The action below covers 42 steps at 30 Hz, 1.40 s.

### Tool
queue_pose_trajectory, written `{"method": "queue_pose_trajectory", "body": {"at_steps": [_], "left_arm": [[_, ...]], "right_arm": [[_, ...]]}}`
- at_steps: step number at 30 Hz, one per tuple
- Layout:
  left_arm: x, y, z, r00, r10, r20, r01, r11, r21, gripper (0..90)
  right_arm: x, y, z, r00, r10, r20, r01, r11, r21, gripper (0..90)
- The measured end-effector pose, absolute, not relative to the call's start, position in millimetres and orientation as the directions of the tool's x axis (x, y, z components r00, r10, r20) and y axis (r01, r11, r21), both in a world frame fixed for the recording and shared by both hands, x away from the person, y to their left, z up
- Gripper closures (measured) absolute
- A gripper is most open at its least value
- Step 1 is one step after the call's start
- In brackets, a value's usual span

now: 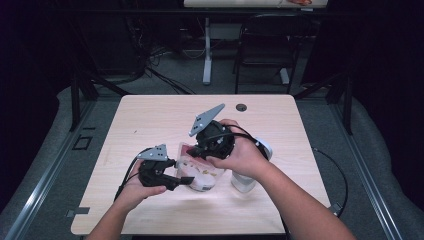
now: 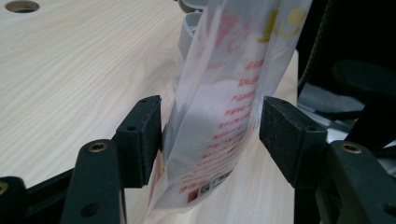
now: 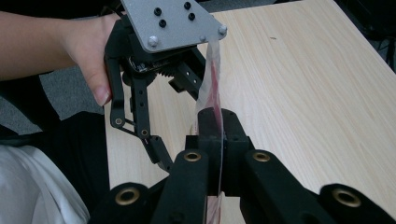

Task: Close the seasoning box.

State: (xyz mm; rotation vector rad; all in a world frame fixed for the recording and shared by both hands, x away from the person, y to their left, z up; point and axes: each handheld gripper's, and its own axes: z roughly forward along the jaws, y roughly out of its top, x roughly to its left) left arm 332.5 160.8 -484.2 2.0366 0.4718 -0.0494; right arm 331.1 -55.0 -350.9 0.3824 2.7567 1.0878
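While the right gripper (image 3: 218, 126) pinches a clear printed bag (image 2: 224, 107), the left gripper (image 2: 210, 133) stands wide open around it.

Far half of tabletop (image 1: 150, 115) bare, free to pass; white cylinder (image 1: 245, 182) stands just right of bag (image 1: 200, 172), blocking there.

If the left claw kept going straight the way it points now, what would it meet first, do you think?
Probably the clear plastic bag, which already hangs between the open left claw pads. Behind it stands a grey thing on the table; depth is hard to judge.
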Motion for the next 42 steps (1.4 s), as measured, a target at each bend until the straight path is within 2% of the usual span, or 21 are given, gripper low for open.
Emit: {"method": "queue_pose_trajectory", "body": {"at_steps": [22, 34, 42], "left_arm": [[333.7, 152.0, -500.3, 0.938, 0.265, -0.223, 0.327, -0.464, 0.824, 32.6], [332.1, 147.6, -507.5, 0.95, 0.244, -0.195, 0.293, -0.48, 0.827, 34.7], [333.3, 147.5, -512.4, 0.947, 0.248, -0.205, 0.305, -0.481, 0.822, 35.9]], "right_arm": [[328.1, -53.6, -341.0, -0.963, 0.263, -0.056, 0.149, 0.694, 0.704, 89.8], [326.0, -54.5, -337.2, -0.965, 0.256, -0.06, 0.142, 0.698, 0.702, 89.8], [325.8, -54.9, -336.7, -0.966, 0.252, -0.06, 0.139, 0.699, 0.701, 89.8]]}}
